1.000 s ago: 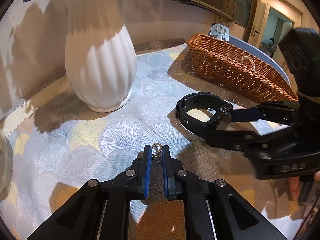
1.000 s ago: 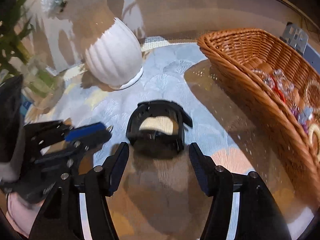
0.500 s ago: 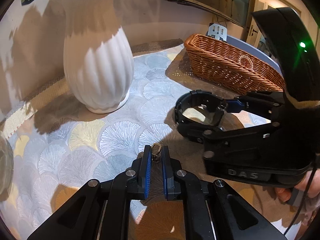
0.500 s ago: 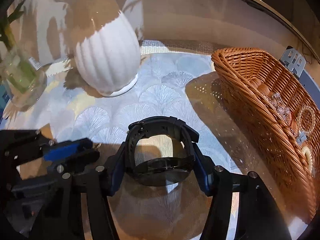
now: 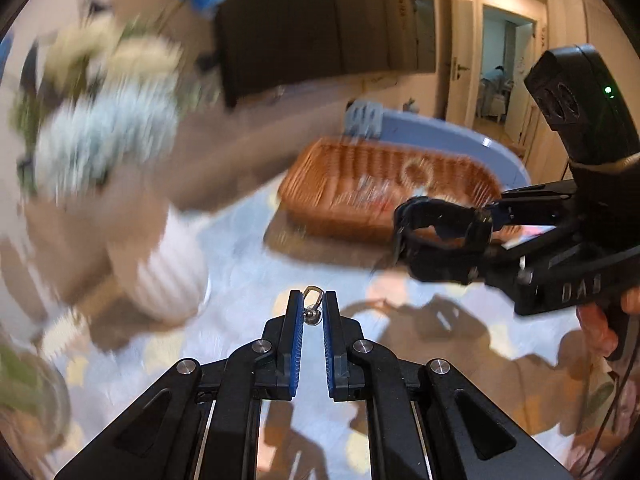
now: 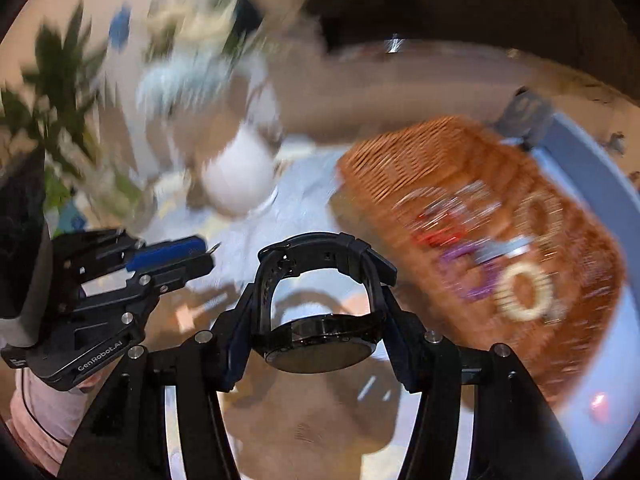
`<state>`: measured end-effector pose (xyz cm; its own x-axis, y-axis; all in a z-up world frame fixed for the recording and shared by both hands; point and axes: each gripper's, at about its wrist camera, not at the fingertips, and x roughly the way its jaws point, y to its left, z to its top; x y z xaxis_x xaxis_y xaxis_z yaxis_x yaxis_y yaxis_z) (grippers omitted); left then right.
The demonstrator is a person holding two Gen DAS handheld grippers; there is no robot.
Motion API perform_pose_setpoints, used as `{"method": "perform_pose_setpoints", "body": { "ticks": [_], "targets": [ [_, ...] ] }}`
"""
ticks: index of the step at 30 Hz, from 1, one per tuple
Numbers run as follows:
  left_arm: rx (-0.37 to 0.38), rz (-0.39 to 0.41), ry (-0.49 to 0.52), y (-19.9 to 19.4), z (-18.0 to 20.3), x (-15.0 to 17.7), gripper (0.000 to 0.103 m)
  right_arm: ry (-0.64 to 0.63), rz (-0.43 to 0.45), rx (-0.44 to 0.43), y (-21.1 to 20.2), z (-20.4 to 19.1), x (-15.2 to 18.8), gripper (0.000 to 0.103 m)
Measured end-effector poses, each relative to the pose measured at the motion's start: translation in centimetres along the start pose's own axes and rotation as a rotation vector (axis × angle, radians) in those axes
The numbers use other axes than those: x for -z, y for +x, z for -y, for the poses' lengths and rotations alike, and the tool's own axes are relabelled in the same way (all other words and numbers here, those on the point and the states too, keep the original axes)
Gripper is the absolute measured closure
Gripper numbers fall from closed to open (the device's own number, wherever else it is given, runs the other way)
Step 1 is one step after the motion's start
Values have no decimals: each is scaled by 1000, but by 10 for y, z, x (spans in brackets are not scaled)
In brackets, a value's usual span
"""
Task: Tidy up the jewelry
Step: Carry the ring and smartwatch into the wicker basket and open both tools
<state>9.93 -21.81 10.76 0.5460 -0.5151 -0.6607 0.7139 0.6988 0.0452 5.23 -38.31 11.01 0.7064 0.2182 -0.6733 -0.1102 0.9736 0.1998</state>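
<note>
A black wristwatch (image 6: 320,346) hangs above the table, its strap pinched between the fingers of my right gripper (image 6: 320,300), which is shut on it. In the left wrist view the same watch (image 5: 436,216) is in the air in front of the wicker basket (image 5: 360,208), held by the right gripper (image 5: 480,240). My left gripper (image 5: 313,296) is shut on a small metal clasp piece (image 5: 313,306) that sticks out at its tips. In the right wrist view the left gripper (image 6: 200,250) sits to the left of the watch. The basket (image 6: 400,160) holds several bracelets, among them a cream beaded one (image 6: 524,296).
A white ribbed vase (image 5: 168,280) with flowers stands at the left on the fan-patterned tablecloth (image 5: 248,280). A glass jar (image 5: 28,400) sits at the lower left. The blue table rim (image 5: 460,136) runs behind the basket. A hand (image 5: 600,320) holds the right gripper.
Both grippers have risen off the table. The right gripper closed around the watch and lifted it off the cloth toward the basket. The left still holds the small clasp piece.
</note>
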Motion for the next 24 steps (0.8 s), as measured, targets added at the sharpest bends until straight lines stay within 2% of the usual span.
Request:
{"method": "perform_pose_setpoints", "body": {
  "ticks": [5,8,11,17,21,24],
  "targets": [
    [48,57,-21,-1,26,-62,94,111,112,87,-51,71,-24,42],
    [61,48,-36,22,39,-90,94,182,109,116,-54,110,-29,42],
    [96,3,-72,60,49,-107,94,229,89,133,-44,143,-29,42],
    [153,-98,-157,133,59,-114,94,278,2,119,-3,170,-23,42],
    [143,-144,-171,160,62,-108,94,290,-72,102,28,175,-21,40],
    [177,-144,-196,163,59,-106,92,310,-85,120,38,180,-20,38]
  ]
}}
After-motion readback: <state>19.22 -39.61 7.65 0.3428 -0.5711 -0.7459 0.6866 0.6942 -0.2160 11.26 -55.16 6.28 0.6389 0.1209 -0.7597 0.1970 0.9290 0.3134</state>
